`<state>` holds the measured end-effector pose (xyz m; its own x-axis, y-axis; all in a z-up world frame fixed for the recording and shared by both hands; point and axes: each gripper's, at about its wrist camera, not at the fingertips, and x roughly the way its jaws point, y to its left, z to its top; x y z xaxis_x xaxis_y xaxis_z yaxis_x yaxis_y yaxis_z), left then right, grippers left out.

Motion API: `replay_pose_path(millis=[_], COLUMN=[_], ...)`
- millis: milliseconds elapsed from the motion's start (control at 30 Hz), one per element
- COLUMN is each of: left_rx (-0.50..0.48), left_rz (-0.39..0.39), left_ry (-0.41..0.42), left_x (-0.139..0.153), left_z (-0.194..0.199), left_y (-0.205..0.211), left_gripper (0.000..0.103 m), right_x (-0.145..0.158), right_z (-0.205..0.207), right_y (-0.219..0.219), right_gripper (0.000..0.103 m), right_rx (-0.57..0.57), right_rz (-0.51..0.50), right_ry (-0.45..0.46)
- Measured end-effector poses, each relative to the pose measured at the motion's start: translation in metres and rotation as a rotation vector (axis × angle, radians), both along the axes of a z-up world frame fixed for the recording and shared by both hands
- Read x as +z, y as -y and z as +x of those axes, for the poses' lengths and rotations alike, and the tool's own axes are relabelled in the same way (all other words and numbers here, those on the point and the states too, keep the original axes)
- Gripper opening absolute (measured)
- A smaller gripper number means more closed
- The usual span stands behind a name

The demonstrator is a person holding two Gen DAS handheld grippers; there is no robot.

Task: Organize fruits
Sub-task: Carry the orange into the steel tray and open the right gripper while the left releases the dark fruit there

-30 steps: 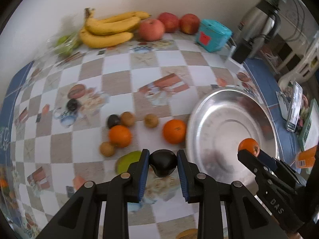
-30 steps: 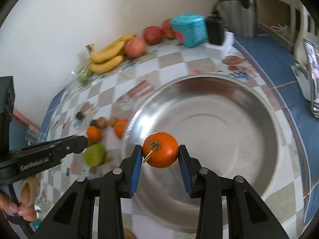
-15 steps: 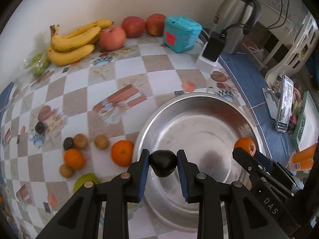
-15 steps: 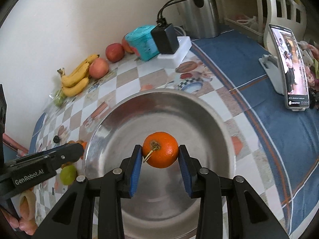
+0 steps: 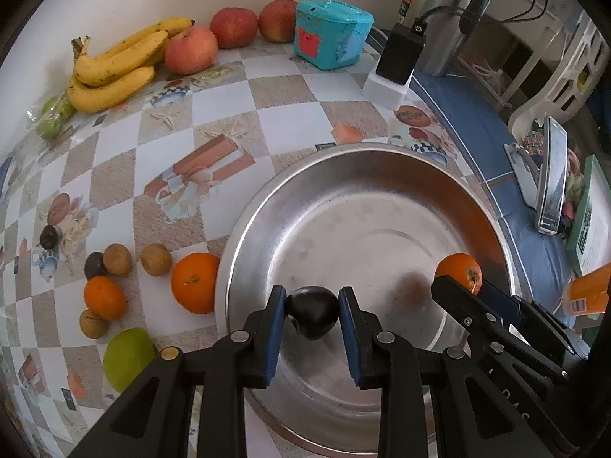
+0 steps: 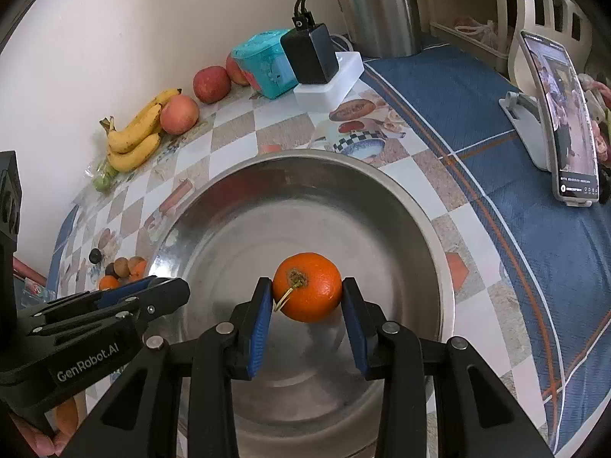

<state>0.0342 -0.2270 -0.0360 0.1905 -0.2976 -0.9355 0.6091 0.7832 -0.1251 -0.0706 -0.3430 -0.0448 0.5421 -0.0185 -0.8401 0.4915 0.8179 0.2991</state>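
My left gripper (image 5: 312, 315) is shut on a dark round fruit (image 5: 312, 316), held over the near part of a wide steel bowl (image 5: 382, 160). My right gripper (image 6: 307, 301) is shut on an orange (image 6: 307, 291) with a short stem, also above the bowl (image 6: 305, 160); that orange (image 5: 460, 269) and the right gripper's arm show at the right of the left wrist view. On the checked cloth left of the bowl lie two oranges (image 5: 194, 282), several small brown fruits (image 5: 155, 259) and a green fruit (image 5: 128, 357).
Along the back wall lie bananas (image 5: 114, 65), three apples (image 5: 191, 49) and a teal box (image 5: 330, 40). A charger on a white base (image 5: 395, 65) and a steel kettle (image 5: 439, 15) stand behind the bowl. A phone on a stand (image 6: 561, 122) is at the right.
Both grippers have moved right over the bowl with their fruits still held. The loose fruits on the cloth now lie to the left of the left gripper.
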Motion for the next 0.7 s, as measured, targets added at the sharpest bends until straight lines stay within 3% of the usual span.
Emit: replay_pose_path(millis=[700], left_rx=[0.039], left_rz=[0.013], left_ry=[-0.042], left_x=[-0.012], left_z=[0.008], left_y=[-0.009], left_gripper=[0.032], right_x=[-0.007], right_z=[0.004], right_y=[-0.005], right_gripper=[0.038], right_rx=[0.021], right_rz=[-0.006], right_ry=[-0.036])
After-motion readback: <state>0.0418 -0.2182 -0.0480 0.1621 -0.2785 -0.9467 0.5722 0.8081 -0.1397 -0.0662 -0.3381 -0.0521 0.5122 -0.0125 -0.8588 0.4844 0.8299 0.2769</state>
